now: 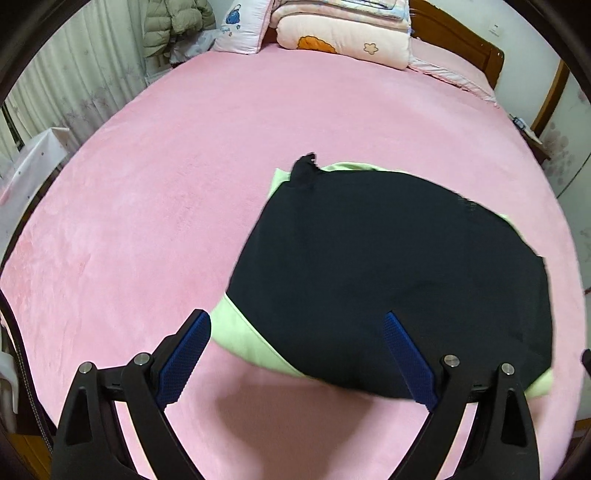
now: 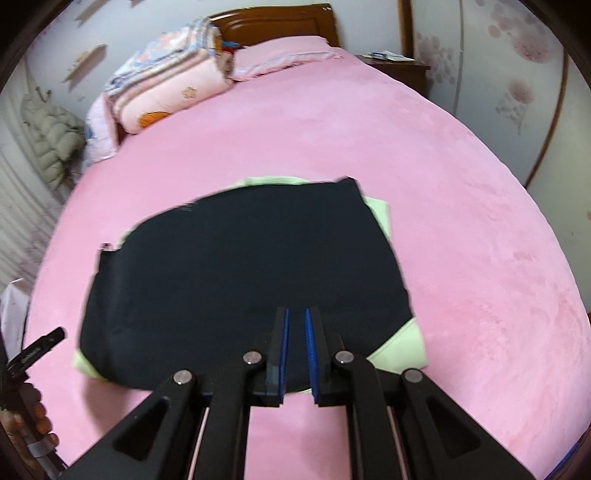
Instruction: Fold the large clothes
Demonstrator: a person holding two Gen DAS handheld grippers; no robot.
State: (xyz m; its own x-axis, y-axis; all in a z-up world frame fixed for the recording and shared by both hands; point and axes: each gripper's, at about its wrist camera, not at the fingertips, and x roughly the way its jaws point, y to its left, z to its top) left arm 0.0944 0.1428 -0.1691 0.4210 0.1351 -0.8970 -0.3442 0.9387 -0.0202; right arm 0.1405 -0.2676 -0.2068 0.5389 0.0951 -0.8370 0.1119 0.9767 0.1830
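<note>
A folded dark navy garment [image 1: 399, 273] lies on top of a folded light green garment [image 1: 243, 339] on the pink bed [image 1: 166, 206]. My left gripper [image 1: 295, 321] is open, its blue-padded fingers [image 1: 184, 354] spread over the near left edge of the stack, holding nothing. In the right wrist view the navy garment [image 2: 243, 266] covers the green one [image 2: 402, 347], which peeks out at the corners. My right gripper [image 2: 295, 314] hovers over the near edge of the navy garment with its jaws nearly together and nothing visibly between them.
Folded quilts [image 1: 343, 33] and a pillow [image 1: 240, 26] lie at the head of the bed by the wooden headboard [image 2: 273, 22]. A padded jacket [image 1: 173, 22] hangs at the far left. A nightstand [image 2: 399, 66] stands at the far right. The left gripper's tool and hand [image 2: 29, 376] show at the right view's left edge.
</note>
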